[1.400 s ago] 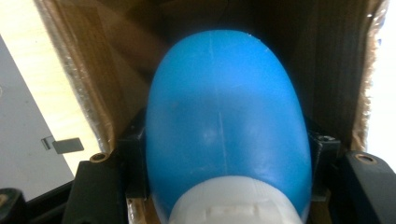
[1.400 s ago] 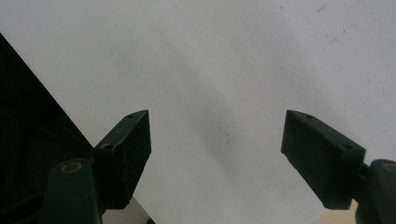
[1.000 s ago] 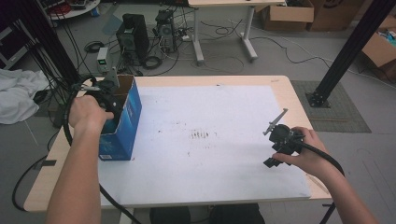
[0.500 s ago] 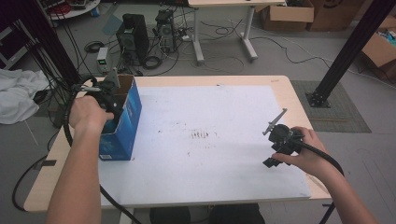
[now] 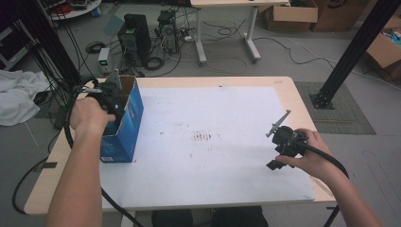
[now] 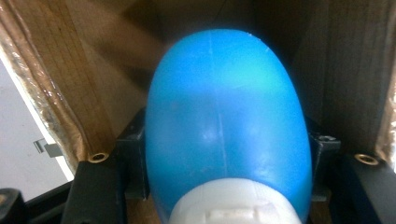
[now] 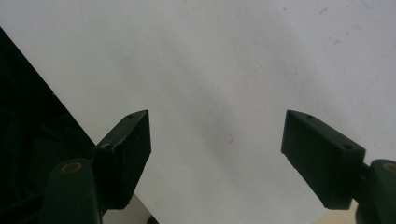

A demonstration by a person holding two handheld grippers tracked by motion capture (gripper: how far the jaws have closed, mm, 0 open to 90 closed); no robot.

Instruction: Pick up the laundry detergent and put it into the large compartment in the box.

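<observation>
- At the far left of the surface point(image 5: 227, 85) stands an open blue cardboard box point(image 5: 124, 126), its mouth up, so a thing can be set in or lifted out from above.
- The left gripper point(image 5: 111, 101) reaches down into that box, the person's hand around its body.
- In the left gripper view its jaws are clamped on a blue bottle point(image 6: 226, 126) with a white cap point(image 6: 233, 205); the cap end lies toward the camera and the rounded body points deeper into the brown box interior point(image 6: 60, 84). My reading is that the bottle is either being lowered in or drawn out; which one cannot be told.
- A white sheet point(image 5: 213, 142) covers most of the surface, with faint dark smudges near its middle.
- Toward the right, the right gripper point(image 5: 279, 124) hovers low over the sheet with jaws spread wide and nothing between them, likely waiting its turn.
- The box side carries pale print near its lower corner, too small to read; no brand shows on the bottle.
</observation>
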